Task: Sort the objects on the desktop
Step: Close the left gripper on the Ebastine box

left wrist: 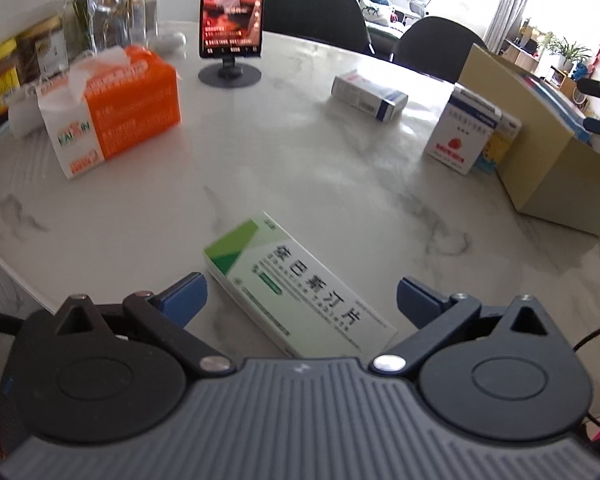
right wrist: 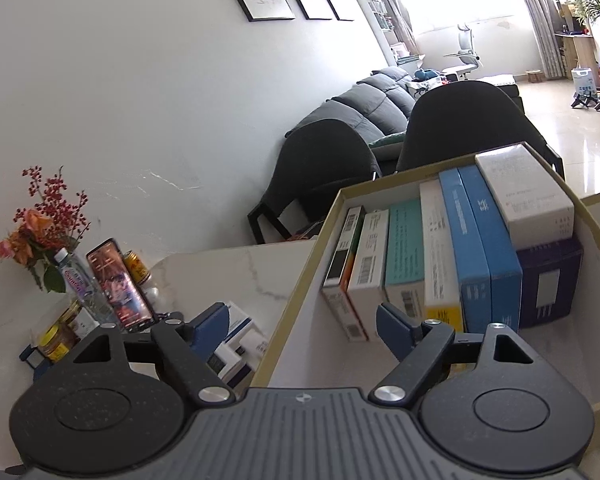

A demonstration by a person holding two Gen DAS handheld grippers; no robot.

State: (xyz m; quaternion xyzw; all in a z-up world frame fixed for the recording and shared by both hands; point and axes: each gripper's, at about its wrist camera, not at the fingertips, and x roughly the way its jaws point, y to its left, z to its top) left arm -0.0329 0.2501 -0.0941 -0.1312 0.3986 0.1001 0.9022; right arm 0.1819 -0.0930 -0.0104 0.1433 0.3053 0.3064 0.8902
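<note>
A green-and-white medicine box [left wrist: 300, 292] lies flat on the marble table [left wrist: 300, 160], between and just ahead of my left gripper's [left wrist: 302, 300] open blue fingers. Farther off lie a white-and-blue box [left wrist: 368, 95] and an upright white box with a strawberry [left wrist: 466, 132] beside the tan cardboard box [left wrist: 548, 160]. In the right wrist view my right gripper [right wrist: 296, 332] is open and empty, straddling the left wall of the tan cardboard box [right wrist: 296, 304], which holds several medicine boxes [right wrist: 452, 248] standing in a row.
An orange tissue pack [left wrist: 112, 112], a phone on a stand [left wrist: 232, 20], bottles, jars and a vase stand at the table's far left. Two dark chairs [left wrist: 316, 12] stand behind the table. More small boxes [right wrist: 240, 340] lie left of the cardboard box.
</note>
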